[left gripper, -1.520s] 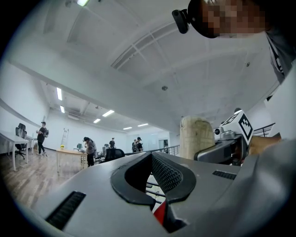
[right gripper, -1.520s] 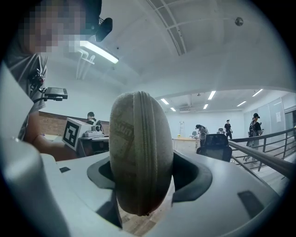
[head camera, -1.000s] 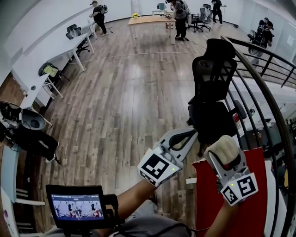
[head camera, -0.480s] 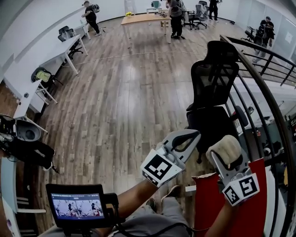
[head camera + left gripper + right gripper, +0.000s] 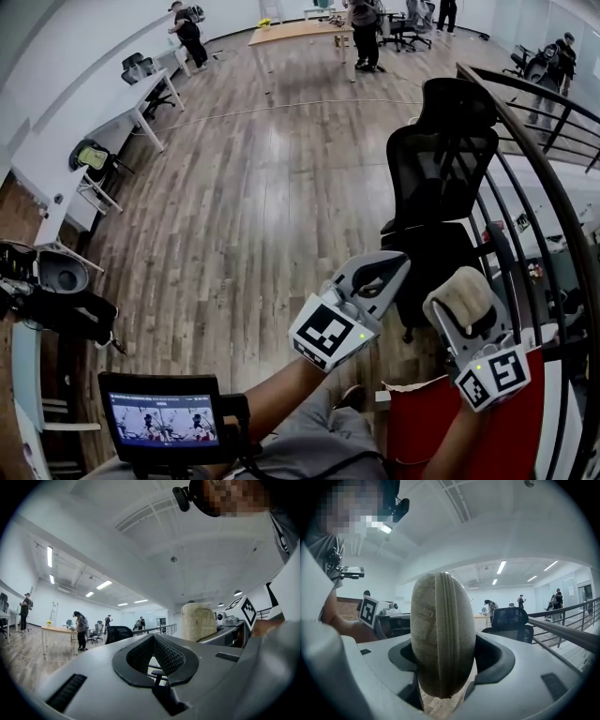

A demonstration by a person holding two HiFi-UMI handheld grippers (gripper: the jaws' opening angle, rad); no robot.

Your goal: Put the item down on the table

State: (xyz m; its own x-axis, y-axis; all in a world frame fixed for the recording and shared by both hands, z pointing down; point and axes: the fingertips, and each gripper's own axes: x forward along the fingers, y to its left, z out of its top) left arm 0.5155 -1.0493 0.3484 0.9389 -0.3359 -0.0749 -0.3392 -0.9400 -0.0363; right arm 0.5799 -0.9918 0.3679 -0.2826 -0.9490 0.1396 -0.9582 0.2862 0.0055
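Holding a zip pouch [image 5: 457,292] in the air, our right gripper [image 5: 466,319] pinches it between both jaws. In the head view it sits just right of the seat of the black mesh office chair [image 5: 441,178]. The jaws hide the pouch's lower end. It is an oval of coarse beige weave with a zip seam running round its edge. Our left gripper [image 5: 380,274], on the near side of the chair's seat, has its net-textured pads pressed together at the tips, with nothing between them. A red-covered surface [image 5: 497,431] nearer us than the chair is cut off by the frame, so we cannot tell what it is.
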